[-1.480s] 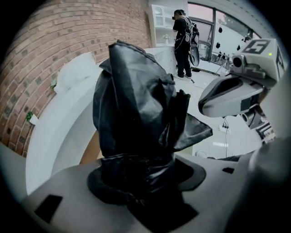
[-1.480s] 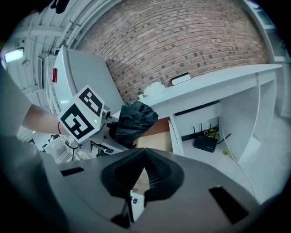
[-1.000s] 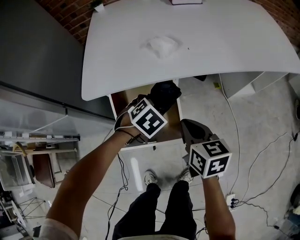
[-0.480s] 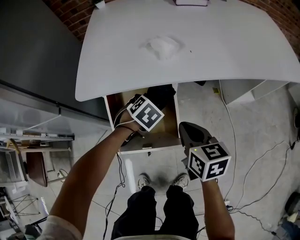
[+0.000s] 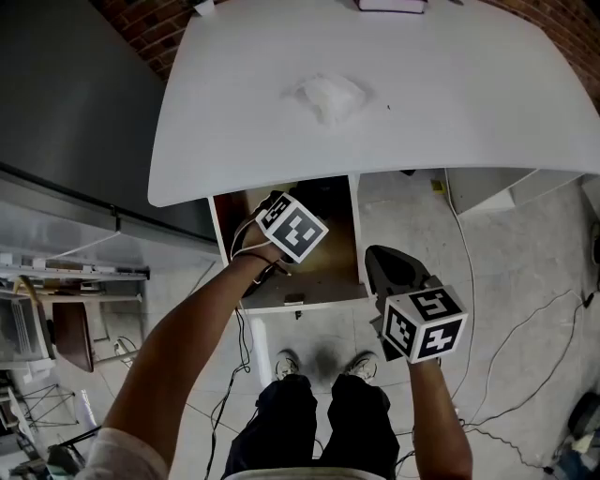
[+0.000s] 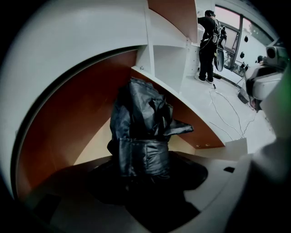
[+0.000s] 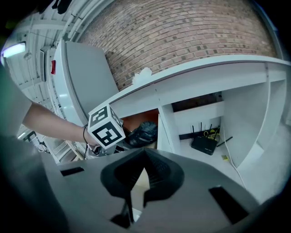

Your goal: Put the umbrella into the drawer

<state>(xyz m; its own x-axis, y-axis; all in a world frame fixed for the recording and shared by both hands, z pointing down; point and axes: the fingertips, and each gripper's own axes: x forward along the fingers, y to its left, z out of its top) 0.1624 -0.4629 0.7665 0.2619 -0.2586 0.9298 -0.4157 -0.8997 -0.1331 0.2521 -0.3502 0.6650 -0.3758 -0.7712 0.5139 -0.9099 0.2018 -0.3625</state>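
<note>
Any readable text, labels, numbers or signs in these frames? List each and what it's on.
None can be read.
Two white cubes with black square markers: coded patterns only, no letters or numbers.
Red tag on the tall grey cabinet: too small to read.
Flat object at the far edge of the white table: cut off, no print shows.

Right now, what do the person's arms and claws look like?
The left claw and right claw are dark grey, each topped by a white cube with black square markers. The left jaws are opening, the black umbrella between them. Forearms bare; a thin dark band on the left wrist, a pale short sleeve above.
</note>
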